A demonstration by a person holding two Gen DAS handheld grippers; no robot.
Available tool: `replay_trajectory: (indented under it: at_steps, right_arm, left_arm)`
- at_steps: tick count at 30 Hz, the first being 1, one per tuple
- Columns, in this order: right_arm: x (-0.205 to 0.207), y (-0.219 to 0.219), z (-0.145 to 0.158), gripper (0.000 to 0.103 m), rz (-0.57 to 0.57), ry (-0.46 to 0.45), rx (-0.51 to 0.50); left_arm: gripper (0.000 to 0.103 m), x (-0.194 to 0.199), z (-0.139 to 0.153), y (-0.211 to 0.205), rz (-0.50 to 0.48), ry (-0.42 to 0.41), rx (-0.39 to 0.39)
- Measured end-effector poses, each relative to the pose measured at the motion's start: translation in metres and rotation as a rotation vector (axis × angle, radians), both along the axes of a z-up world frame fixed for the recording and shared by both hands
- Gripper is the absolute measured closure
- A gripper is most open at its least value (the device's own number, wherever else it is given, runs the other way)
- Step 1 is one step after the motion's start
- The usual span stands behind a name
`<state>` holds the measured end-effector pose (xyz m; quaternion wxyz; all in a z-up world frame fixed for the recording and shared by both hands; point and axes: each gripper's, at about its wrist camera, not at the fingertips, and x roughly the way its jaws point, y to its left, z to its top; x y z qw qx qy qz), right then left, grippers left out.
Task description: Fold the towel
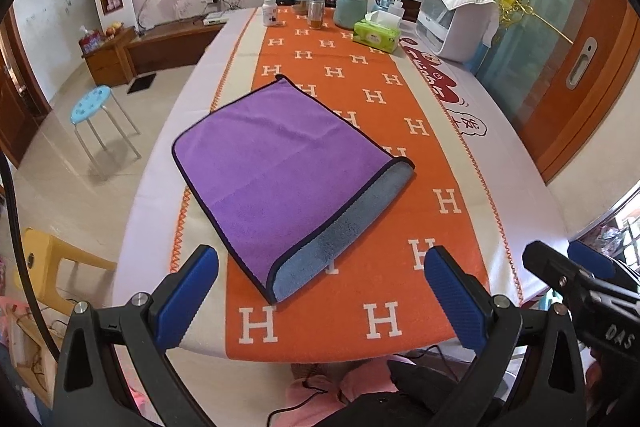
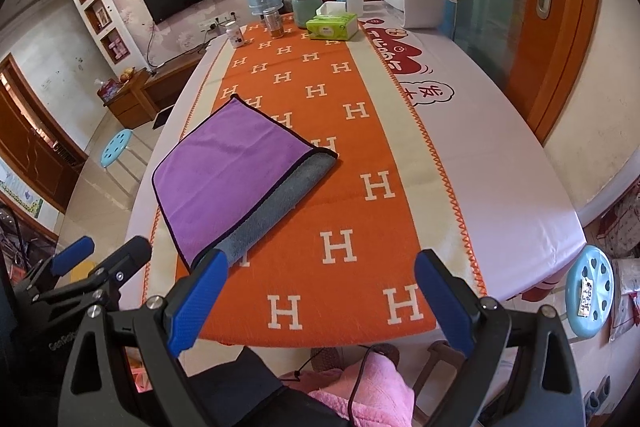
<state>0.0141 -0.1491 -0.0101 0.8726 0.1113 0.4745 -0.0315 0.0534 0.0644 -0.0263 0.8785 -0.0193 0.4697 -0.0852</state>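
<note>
Lying flat on the orange runner (image 1: 360, 131) of the table (image 1: 500, 155), the purple towel (image 1: 280, 167) is folded over, its grey underside showing as a strip along the edge nearest the right side. Both grippers hang above the table edge near the towel, touching nothing: the left gripper (image 1: 320, 291) gapes wide and empty, and the right gripper (image 2: 320, 295) does too. Beyond the towel, at the table's far end, stand a green tissue box (image 1: 378, 35), a jar (image 1: 351, 9) and a white bottle (image 1: 270, 11).
</note>
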Motion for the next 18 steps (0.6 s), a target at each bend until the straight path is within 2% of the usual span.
replay_trajectory:
  at_steps: [4, 8, 14, 18]
  right_arm:
    - [0.013, 0.0, -0.002, 0.008, 0.004, 0.0, -0.019]
    - [0.031, 0.0, -0.005, 0.008, 0.055, -0.008, -0.058]
    - [0.063, -0.007, -0.008, 0.008, 0.18, -0.023, -0.109]
    - [0.089, -0.012, -0.014, 0.008, 0.303, -0.049, -0.143]
  left_arm:
    - [0.001, 0.01, -0.007, 0.009, 0.027, 0.029, -0.024]
    - [0.001, 0.021, -0.016, 0.014, 0.062, 0.057, -0.029]
    - [0.001, 0.036, -0.028, 0.018, 0.114, 0.097, -0.047]
    - [0.001, 0.048, -0.039, 0.02, 0.175, 0.129, -0.057]
